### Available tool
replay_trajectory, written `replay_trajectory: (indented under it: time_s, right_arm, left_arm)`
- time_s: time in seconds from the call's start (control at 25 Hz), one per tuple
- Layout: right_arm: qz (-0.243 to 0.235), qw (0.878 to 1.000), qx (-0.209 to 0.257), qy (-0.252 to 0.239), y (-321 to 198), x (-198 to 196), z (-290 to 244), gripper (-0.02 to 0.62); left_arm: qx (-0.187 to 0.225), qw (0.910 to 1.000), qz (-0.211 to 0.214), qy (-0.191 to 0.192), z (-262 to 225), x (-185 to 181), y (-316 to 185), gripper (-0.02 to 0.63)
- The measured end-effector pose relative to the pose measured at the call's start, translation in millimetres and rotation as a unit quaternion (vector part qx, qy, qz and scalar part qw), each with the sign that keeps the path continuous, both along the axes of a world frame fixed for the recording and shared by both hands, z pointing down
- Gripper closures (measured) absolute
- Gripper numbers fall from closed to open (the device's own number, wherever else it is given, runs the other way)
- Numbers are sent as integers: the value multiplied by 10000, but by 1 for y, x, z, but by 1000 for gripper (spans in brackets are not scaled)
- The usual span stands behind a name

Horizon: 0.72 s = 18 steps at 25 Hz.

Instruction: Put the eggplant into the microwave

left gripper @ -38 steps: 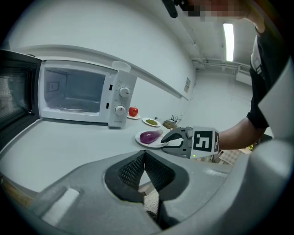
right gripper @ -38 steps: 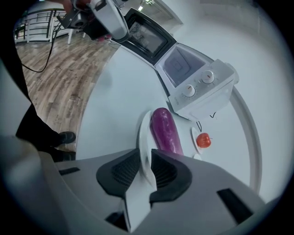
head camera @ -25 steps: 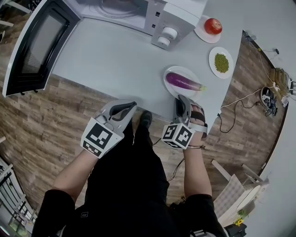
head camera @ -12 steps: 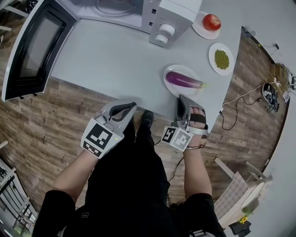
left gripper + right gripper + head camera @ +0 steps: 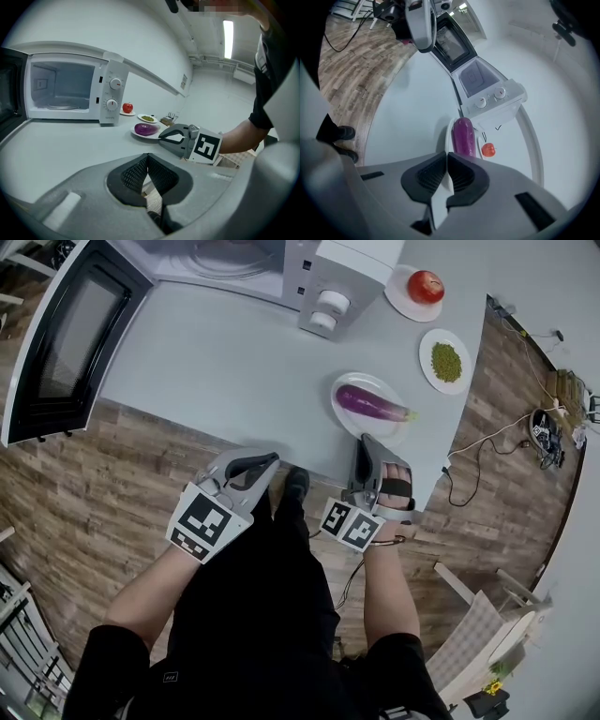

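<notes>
A purple eggplant point(image 5: 370, 402) lies on a white plate point(image 5: 339, 411) near the grey table's front right edge. The white microwave point(image 5: 328, 277) stands at the back with its door point(image 5: 66, 334) swung wide open and the cavity empty. My right gripper point(image 5: 364, 441) hovers at the table edge just short of the plate, pointing at the eggplant point(image 5: 463, 136). Its jaws have just been closing, nothing lies between them, and the pads meet. My left gripper point(image 5: 271, 458) is held off the table's front edge, shut and empty.
A tomato point(image 5: 426, 285) on a small plate and a plate of green peas point(image 5: 446, 362) sit right of the microwave. Cables point(image 5: 487, 442) trail over the wooden floor at the right. A pale chair point(image 5: 487, 615) stands to the person's right.
The right gripper has tipped in place, its marker cube swinging slightly left and down. The left gripper and the eggplant stay where they were.
</notes>
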State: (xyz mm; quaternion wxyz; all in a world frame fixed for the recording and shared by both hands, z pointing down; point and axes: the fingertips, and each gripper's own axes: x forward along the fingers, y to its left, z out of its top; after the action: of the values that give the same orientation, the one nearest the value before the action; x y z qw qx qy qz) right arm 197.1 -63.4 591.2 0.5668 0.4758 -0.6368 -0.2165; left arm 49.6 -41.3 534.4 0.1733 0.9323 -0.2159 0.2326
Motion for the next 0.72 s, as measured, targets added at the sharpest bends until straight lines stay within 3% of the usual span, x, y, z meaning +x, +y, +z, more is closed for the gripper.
replay_trajectory:
  time_s: [0.72]
  right_arm:
    - [-78,9985,454,306,6,0,-8,575]
  left_arm:
    - [1,9999,83,-78,6,0,0,598]
